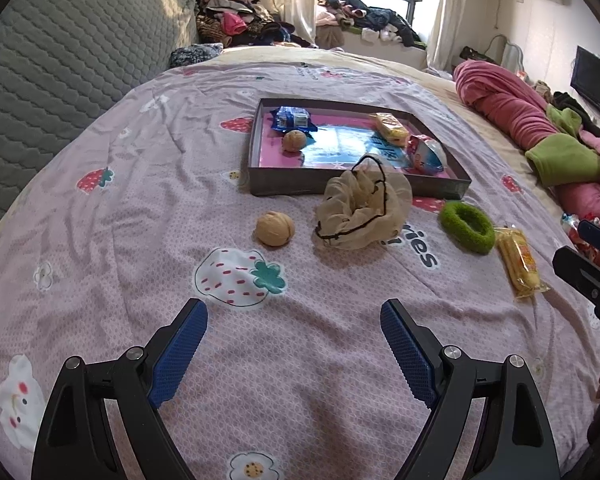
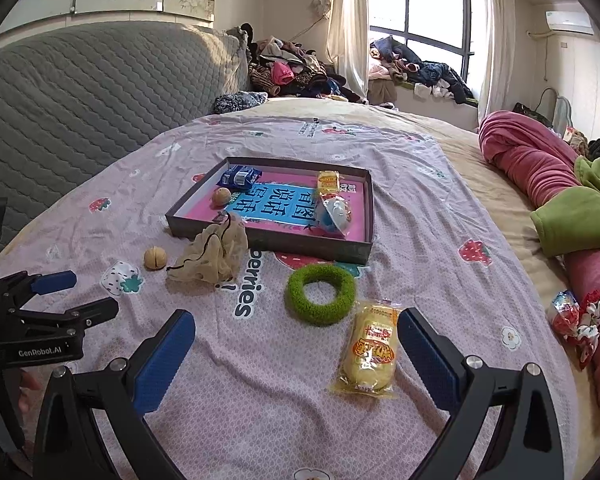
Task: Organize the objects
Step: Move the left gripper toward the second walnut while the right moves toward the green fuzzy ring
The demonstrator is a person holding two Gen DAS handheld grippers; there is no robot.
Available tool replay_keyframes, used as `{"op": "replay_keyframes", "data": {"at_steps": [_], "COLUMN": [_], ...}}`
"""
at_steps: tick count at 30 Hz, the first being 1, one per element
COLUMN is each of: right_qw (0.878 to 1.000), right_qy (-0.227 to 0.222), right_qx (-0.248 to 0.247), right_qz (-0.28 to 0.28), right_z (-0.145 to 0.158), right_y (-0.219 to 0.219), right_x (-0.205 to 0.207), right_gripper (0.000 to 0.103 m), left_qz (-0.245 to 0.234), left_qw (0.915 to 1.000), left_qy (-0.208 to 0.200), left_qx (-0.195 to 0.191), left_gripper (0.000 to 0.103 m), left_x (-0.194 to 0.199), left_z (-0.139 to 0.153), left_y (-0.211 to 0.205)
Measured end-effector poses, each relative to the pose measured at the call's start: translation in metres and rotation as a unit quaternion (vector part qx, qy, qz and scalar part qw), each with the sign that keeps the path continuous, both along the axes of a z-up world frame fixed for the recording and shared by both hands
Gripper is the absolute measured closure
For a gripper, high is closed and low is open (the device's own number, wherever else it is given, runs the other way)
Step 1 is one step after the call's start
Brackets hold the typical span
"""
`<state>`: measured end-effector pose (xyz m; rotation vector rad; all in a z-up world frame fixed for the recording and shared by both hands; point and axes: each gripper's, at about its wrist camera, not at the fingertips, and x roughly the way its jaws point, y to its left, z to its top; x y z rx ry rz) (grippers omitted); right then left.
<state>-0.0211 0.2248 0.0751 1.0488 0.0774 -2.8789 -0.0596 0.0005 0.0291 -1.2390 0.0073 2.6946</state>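
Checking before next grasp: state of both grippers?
Left gripper: open, holding nothing.
Right gripper: open, holding nothing.

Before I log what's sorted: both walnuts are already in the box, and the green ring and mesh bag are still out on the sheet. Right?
Not quite. Only one walnut is in the box; the other walnut still lies on the sheet, beside the mesh bag. The left wrist view shows it. The green ring and mesh bag are indeed still out.
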Motion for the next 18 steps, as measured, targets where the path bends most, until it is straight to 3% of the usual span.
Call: {"op": "replay_keyframes", "data": {"at_steps": [12,18], "right_qw": [1.0,0.999], "right_qy": [-0.013,-0.033], "right_qx": [0.009,0.01], "right_qz": [0.01,0.01], "right_z": [-0.016,-0.022], "right_y": [-0.008,-0.008], "right_x": [-0.014,-0.034], "right_gripper": [0.001,0.001], "left_qz": [-0.002,-0.006], "left_qw": [0.9999,0.9998], "left_qy": [-0.011,-0.012], "left_qx": [0.004,-0.017], "left_gripper": [0.014,0.014], "left_x": [-0.008,-0.021], "left_z": [-0.004,-0.004], "left_y": [0.0,0.004]}}
